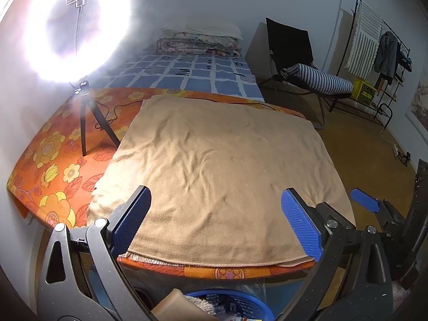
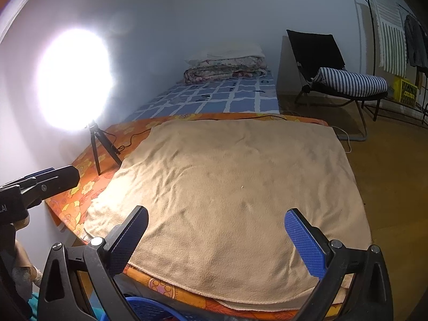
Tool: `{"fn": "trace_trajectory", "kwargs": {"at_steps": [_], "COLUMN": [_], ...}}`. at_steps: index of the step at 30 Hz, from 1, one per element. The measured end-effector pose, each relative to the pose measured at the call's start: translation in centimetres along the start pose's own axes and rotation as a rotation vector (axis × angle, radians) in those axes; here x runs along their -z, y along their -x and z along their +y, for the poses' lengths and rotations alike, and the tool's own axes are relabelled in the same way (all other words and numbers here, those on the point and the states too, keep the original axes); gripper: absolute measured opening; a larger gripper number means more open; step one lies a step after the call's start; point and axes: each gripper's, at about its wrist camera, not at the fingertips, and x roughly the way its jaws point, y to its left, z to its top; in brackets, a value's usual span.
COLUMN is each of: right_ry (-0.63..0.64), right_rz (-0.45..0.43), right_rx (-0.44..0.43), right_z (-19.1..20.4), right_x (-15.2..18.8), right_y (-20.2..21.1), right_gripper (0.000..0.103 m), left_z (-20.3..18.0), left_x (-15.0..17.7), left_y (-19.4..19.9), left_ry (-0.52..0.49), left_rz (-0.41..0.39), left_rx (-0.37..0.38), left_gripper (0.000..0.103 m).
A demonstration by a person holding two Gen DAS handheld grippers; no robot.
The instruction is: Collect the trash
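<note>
A blue basket [image 1: 232, 305] holding scraps sits below the table's near edge. Above it, the left gripper [image 1: 216, 222] and right gripper [image 2: 216, 238] hover side by side over the tan cloth [image 1: 222, 165], jaws wide and empty.

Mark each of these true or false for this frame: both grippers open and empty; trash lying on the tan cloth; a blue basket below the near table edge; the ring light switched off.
1. Both the left gripper and the right gripper are open and hold nothing. True.
2. Crumpled trash lies on the tan fleece cloth. False: the cloth is bare apart from a tiny pale speck.
3. A blue plastic basket sits below the near table edge, with items in it. True.
4. The ring light on the small black tripod is off. False: it glares brightly.
</note>
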Motion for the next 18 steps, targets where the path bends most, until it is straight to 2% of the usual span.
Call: {"fn": "trace_trajectory", "kwargs": {"at_steps": [11, 18], "right_ry": [0.009, 0.009], "right_rz": [0.008, 0.004], "right_rx": [-0.010, -0.016], "right_z": [0.36, 0.17], "right_x": [0.02, -0.01], "right_y": [-0.29, -0.05], "right_gripper": [0.103, 0.103], "left_z": [-0.32, -0.66], "left_x": [0.29, 0.60], "left_y": [-0.14, -0.02], "left_ry": [-0.010, -0.030], "left_rz": [0.025, 0.010], "left_rx": [-0.030, -0.048], "left_gripper": [0.099, 0.099]}}
